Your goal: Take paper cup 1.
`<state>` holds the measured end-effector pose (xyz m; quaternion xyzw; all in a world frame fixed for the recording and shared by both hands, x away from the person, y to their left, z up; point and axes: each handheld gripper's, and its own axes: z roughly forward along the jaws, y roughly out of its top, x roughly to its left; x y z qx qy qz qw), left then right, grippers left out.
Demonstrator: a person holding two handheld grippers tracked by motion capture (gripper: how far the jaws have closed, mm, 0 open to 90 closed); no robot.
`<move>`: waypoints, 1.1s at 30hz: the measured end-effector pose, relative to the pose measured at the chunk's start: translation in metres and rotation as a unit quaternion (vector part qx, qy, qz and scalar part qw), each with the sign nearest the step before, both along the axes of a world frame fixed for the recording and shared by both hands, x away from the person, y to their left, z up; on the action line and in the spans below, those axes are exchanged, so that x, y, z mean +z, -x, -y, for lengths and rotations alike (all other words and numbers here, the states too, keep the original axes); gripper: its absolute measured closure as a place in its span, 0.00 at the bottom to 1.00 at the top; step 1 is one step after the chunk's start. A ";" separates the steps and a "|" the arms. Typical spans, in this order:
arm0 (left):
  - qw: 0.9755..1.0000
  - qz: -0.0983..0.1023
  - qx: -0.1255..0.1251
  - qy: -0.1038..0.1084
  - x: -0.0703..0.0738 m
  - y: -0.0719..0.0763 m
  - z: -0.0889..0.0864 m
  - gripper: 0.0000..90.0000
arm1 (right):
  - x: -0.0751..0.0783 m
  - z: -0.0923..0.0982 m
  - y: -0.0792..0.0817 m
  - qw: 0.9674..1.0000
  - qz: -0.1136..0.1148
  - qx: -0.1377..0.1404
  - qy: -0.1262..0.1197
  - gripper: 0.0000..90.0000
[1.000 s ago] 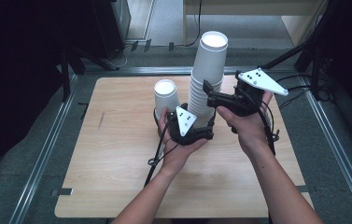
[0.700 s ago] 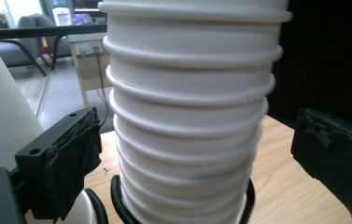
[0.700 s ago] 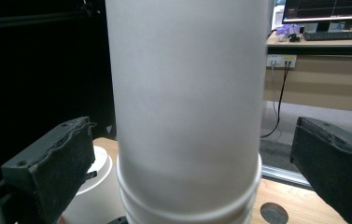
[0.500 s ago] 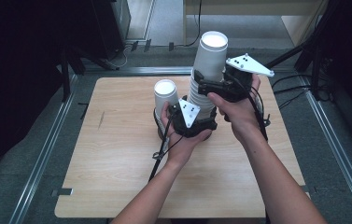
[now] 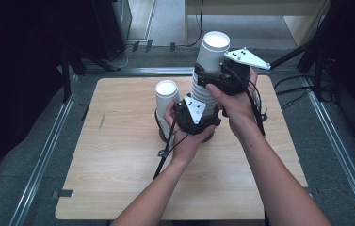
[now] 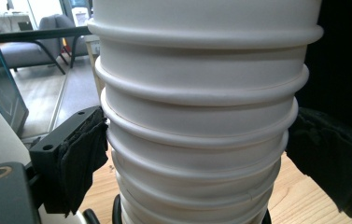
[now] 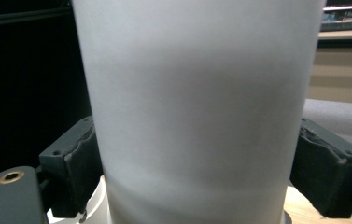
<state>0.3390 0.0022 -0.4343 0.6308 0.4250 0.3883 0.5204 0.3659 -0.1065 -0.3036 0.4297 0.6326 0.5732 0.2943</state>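
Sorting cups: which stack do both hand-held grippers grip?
The tall stack, right of the short stack; left hand-held gripper low, right hand-held gripper high.

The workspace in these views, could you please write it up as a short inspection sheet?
Surface: light wooden table, bare apart from the cups.
Job's things: tall stack of white paper cups; shorter stack beside it.
Clutter: nothing seen.
Grippers: left gripper, jaws just closing, pads against the tall stack's lower rims; right gripper, jaws just closing, pads against the top cup.
Cables: black cable trails from the left gripper over the table.
Surroundings: metal rails, dark floor, dark equipment behind.
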 end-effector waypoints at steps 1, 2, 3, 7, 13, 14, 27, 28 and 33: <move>1.000 0.001 0.000 0.000 0.000 0.000 0.000 0.07 | 0.000 -0.001 0.000 1.000 0.003 -0.001 0.001 0.14; 1.000 0.001 0.000 0.001 0.000 0.000 0.000 0.07 | 0.000 -0.001 0.001 1.000 0.006 -0.003 0.004 0.15; 1.000 0.001 0.000 0.001 0.000 0.000 0.000 0.07 | 0.000 -0.001 0.001 1.000 0.009 -0.004 0.005 0.15; 1.000 0.000 0.002 0.004 0.000 0.001 0.000 0.07 | 0.002 -0.002 0.001 1.000 0.011 -0.006 0.002 0.15; 1.000 -0.003 -0.001 0.003 0.001 0.001 -0.001 0.08 | 0.006 -0.001 0.002 1.000 0.023 -0.007 -0.007 0.15; 1.000 -0.003 -0.001 0.003 0.001 0.001 -0.001 0.08 | 0.008 -0.001 0.002 1.000 0.025 -0.008 -0.007 0.15; 1.000 -0.002 -0.003 0.002 0.001 0.002 -0.002 0.09 | 0.019 -0.002 0.007 0.995 0.102 -0.010 -0.013 0.17; 1.000 -0.001 -0.003 0.002 0.001 0.002 -0.002 0.09 | 0.021 -0.003 0.009 0.994 0.112 -0.014 -0.010 0.17; 1.000 -0.001 -0.005 0.002 0.001 0.002 -0.002 0.09 | 0.027 -0.004 0.013 0.992 0.121 -0.024 -0.008 0.18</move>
